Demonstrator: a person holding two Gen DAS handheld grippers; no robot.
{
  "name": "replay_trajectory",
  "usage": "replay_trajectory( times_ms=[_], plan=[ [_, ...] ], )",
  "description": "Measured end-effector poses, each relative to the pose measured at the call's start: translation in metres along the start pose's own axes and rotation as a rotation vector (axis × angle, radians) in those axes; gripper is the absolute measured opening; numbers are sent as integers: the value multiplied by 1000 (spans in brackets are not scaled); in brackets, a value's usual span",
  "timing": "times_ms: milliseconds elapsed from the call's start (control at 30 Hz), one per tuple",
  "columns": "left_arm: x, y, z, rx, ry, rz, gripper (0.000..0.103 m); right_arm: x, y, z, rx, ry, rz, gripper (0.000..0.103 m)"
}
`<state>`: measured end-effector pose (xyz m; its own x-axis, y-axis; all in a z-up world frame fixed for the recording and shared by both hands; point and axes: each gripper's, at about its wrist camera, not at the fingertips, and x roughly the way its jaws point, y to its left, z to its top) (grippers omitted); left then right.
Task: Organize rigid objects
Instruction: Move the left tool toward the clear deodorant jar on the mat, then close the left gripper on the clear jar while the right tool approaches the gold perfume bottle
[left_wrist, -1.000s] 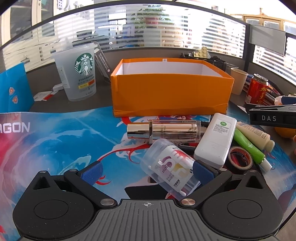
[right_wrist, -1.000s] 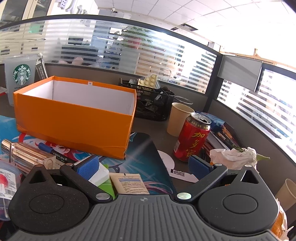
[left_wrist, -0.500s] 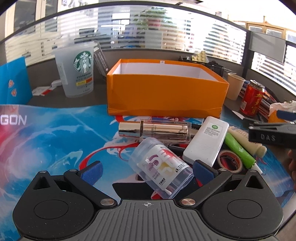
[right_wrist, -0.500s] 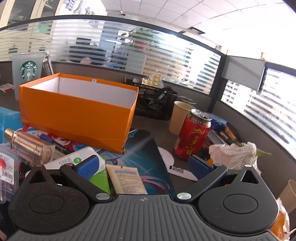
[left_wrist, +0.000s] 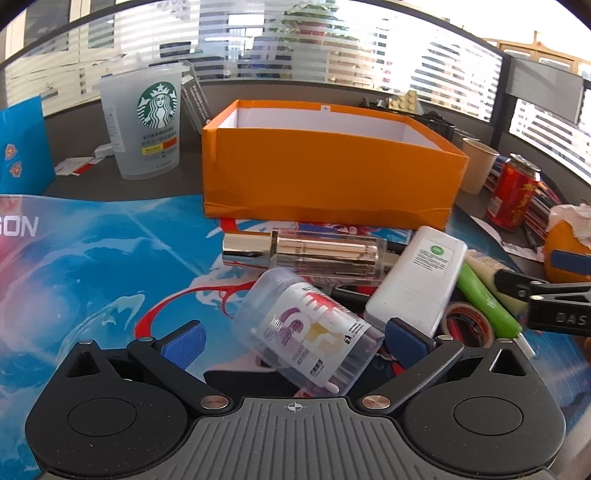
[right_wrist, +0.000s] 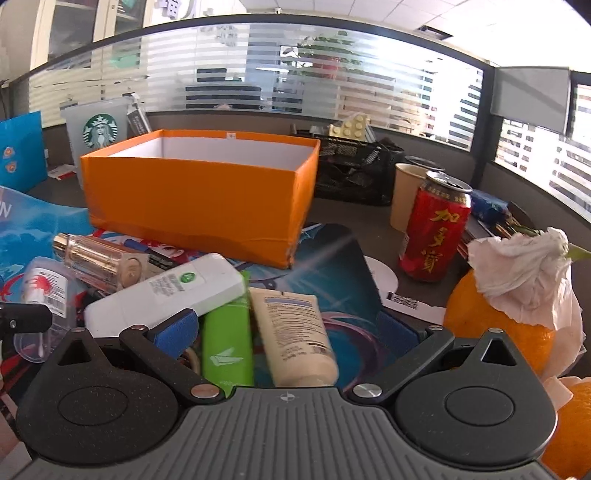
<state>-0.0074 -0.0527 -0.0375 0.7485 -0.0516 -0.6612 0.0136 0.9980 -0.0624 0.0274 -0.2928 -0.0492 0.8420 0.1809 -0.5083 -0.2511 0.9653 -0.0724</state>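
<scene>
A printed blue mat (left_wrist: 92, 266) fills the lower left of the left wrist view; on it, at upper centre of the frame, stands the open orange box (left_wrist: 328, 177), white inside, with no contents showing over its rim; a frosted Starbucks cup (left_wrist: 146, 125) stands upright at upper left, apart from the box; a red can (right_wrist: 434, 229) stands upright at right of centre in the right wrist view, with a paper cup (right_wrist: 404, 195) just behind it and an orange (right_wrist: 491, 325) under crumpled tissue at the right edge.

The clutter lies in front of the box, at centre and lower right of the left view: a clear gold-capped bottle (left_wrist: 306, 253) on its side; a white rectangular device (left_wrist: 417, 280) leaning across its right end; a clear cotton-swab jar (left_wrist: 308, 332) tipped on its side; a green tube (right_wrist: 227, 339) and a cream tube (right_wrist: 295, 336) side by side; a roll of tape (left_wrist: 467, 325) beside the green tube.

The left gripper (left_wrist: 293, 338) is spread wide, its blue pads either side of the swab jar, gripping nothing; the right gripper (right_wrist: 288, 330) is likewise spread wide over the two tubes, empty.
</scene>
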Motion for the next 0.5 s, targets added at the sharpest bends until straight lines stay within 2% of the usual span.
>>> replay_trajectory(
  times_ms=[167, 400, 500],
  plan=[
    [10, 3, 7, -43, 30, -18, 103, 1, -19, 0, 84, -2, 10, 103],
    [25, 17, -6, 2, 119, 29, 103, 8, -25, -6, 59, 25, -22, 101],
    [20, 29, -15, 45, 99, 72, 103, 10, -27, -8, 63, 27, -10, 100]
  ],
)
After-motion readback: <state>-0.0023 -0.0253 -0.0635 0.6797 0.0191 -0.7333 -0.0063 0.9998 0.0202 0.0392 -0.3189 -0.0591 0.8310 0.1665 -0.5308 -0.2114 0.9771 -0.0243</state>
